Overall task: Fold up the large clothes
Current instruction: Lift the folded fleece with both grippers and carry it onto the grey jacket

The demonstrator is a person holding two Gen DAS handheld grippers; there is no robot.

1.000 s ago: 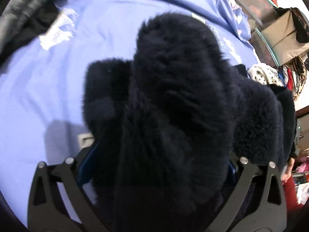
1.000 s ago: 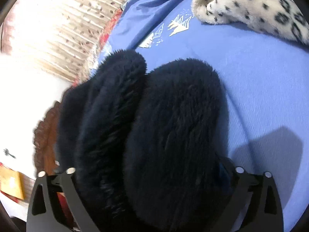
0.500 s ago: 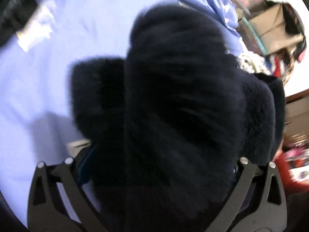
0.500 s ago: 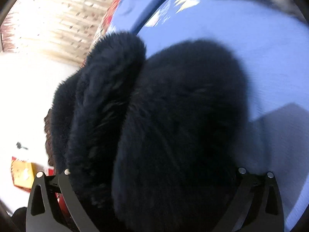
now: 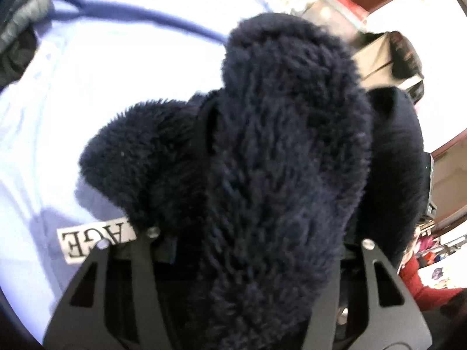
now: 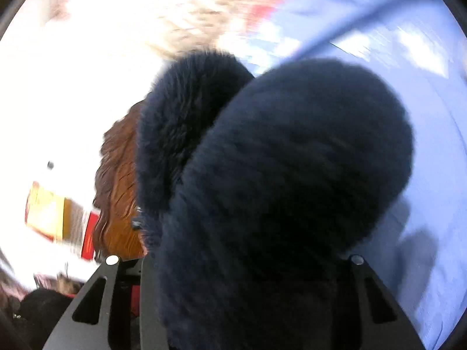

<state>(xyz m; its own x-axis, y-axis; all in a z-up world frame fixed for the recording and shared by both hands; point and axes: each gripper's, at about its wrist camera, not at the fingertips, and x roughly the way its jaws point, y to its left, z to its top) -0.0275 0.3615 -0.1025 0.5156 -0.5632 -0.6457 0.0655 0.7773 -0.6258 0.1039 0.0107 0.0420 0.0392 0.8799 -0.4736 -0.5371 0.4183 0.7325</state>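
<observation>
A dark navy fluffy garment (image 5: 277,160) bunches up in thick folds between the jaws of my left gripper (image 5: 256,250), which is shut on it above the light blue bed sheet (image 5: 87,87). A white label with black letters (image 5: 90,240) hangs from it at the lower left. In the right wrist view the same navy garment (image 6: 292,175) fills the jaws of my right gripper (image 6: 233,268), which is shut on it. The fingertips of both grippers are hidden in the fur.
A grey padded jacket (image 5: 20,20) lies at the bed's far left. Boxes and furniture (image 5: 388,55) stand beyond the bed. A carved brown wooden bed frame (image 6: 119,192) and bright floor show in the right wrist view, with the blue sheet (image 6: 432,145) at right.
Both grippers have lifted and swung with the garment. The left view now shows its label and more of the room. The right view has turned toward the bed's edge; the leopard-print item has left view.
</observation>
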